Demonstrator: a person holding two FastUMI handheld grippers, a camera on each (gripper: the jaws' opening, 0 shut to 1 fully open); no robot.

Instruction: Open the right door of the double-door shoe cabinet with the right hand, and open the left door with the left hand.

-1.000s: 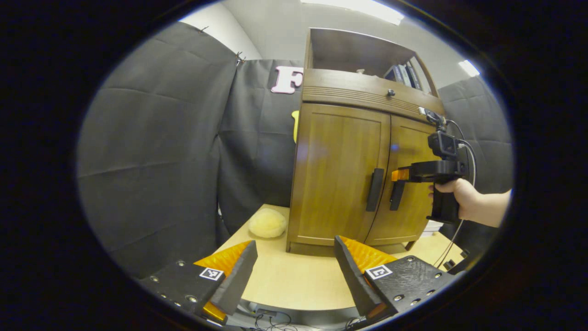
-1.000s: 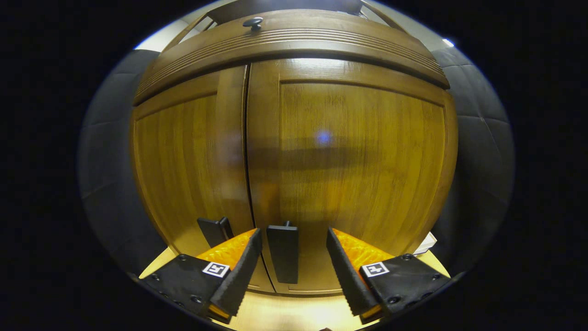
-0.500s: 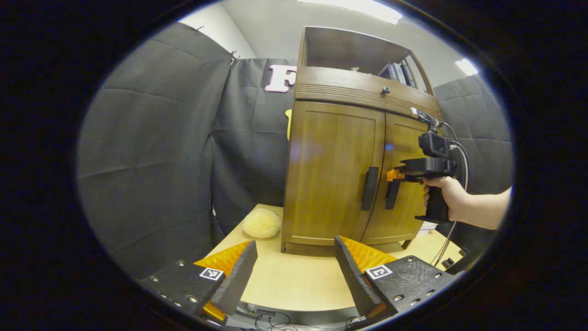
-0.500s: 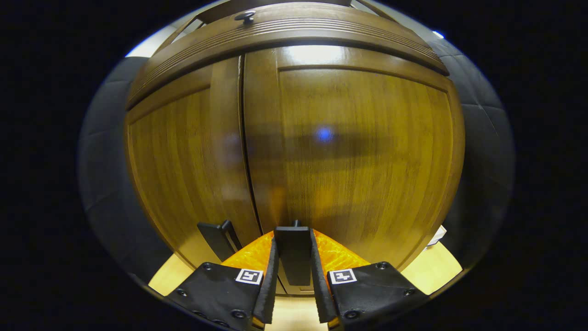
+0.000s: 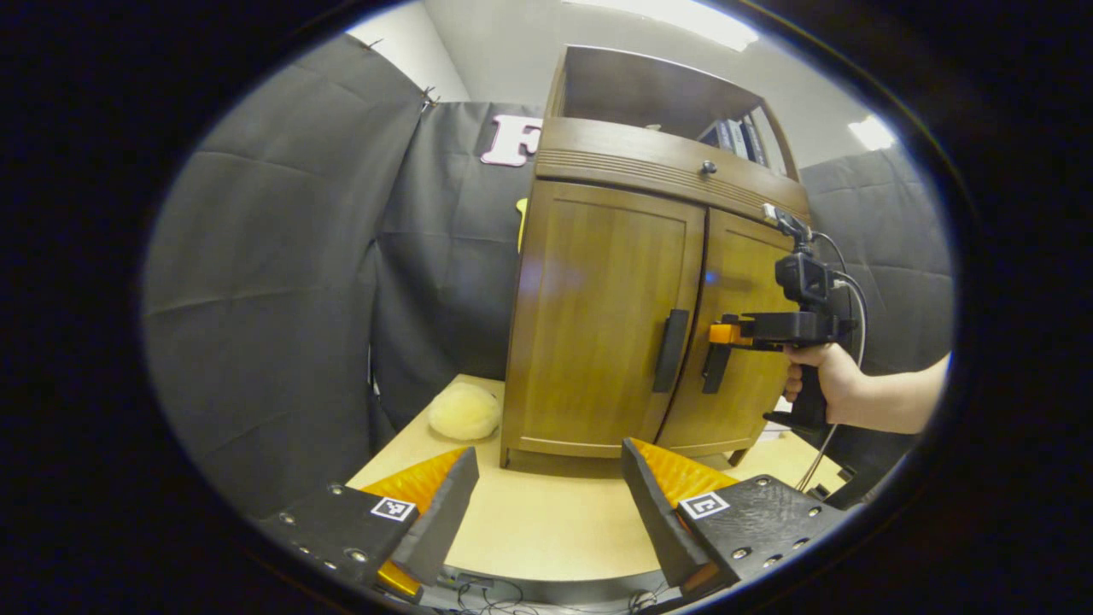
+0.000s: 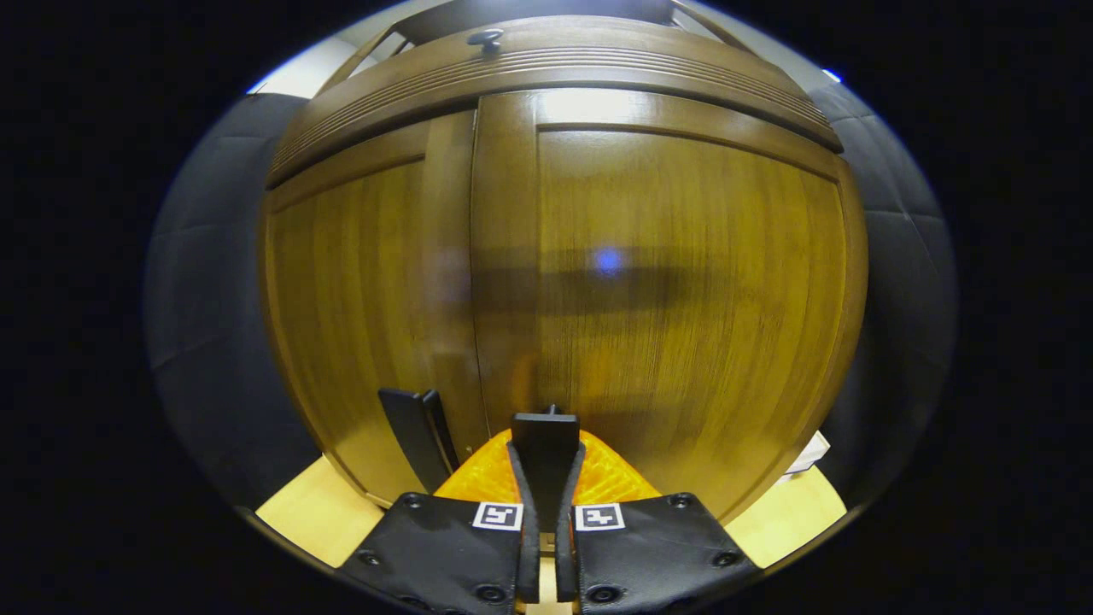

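On a pale bench (image 5: 546, 521), the right hand-held gripper (image 6: 546, 478) pinches the right door's handle (image 6: 545, 440); the left hand-held gripper (image 5: 546, 504) waits wide. The rigid handle likely offers firm purchase on the glossy shoe cabinet (image 5: 598, 316).

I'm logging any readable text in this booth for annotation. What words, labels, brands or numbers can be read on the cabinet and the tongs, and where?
Shoe cabinet: no lettering on its doors or drawer.
Left tongs: square black-and-white coded markers, not words.
Right tongs: the same kind of markers, no words.
Books on the top shelf: spines too small to read.

Pale fluffy ball (image 5: 464, 411) on light wooden table (image 5: 546, 530); books (image 5: 733, 137) on upper shelf.
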